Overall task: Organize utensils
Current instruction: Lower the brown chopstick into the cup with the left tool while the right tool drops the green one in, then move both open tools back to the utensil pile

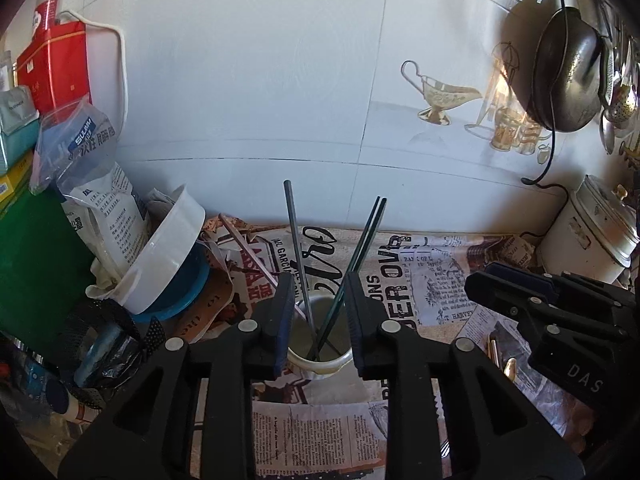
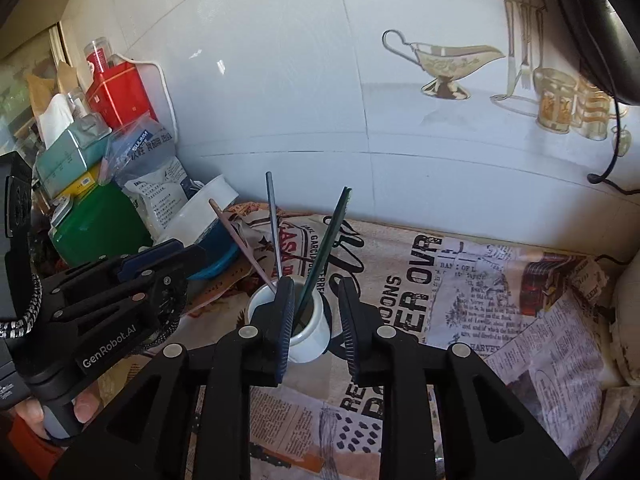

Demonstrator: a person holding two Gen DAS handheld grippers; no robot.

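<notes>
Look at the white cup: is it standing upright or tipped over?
Upright. The white cup stands on its base on the newspaper-print cloth, mouth up, with chopsticks leaning inside.

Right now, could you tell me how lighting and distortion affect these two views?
Left wrist view: the fisheye bends the wall lines, glare shines on the hanging pan, and the left clutter is shadowed. Right wrist view: similar bending, dark corners, yet the cup stays sharp.

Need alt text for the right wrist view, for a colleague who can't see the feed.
A white cup holding four chopsticks stands on a newspaper-print cloth, seen between the right tongs, which are open and empty. The left tongs, held in a hand, show at the left before stacked boxes and bags by a white tiled wall.
</notes>
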